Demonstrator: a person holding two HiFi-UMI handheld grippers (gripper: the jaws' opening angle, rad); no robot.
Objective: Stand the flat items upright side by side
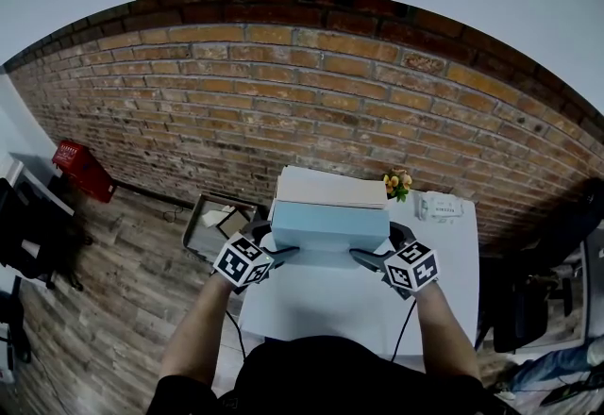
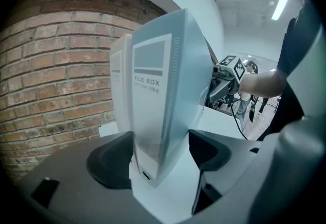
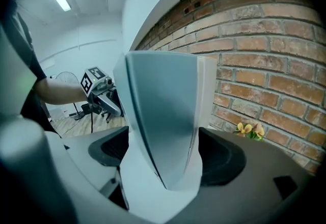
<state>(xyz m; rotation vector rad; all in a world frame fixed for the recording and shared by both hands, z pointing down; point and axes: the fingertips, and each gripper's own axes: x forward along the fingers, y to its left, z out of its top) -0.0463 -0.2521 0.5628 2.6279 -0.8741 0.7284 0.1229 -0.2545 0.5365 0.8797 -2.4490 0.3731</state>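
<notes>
Over the white table (image 1: 311,309), our left gripper (image 1: 283,255) and right gripper (image 1: 366,259) clamp the ends of an upright pale-blue plastic file box (image 1: 330,224) beside a cream box (image 1: 330,189). It is likely light and slick, so end grips suit it.

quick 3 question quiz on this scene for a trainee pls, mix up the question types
1. Multiple choice: what stands between the left tongs?
A) a mug
B) a light blue file box
C) a rolled towel

2. True or false: the right tongs grip the other end of that same file box.

3. Fill in the blank: the wall behind the table is built of ___.

Key: 1 B; 2 true; 3 brick
</notes>
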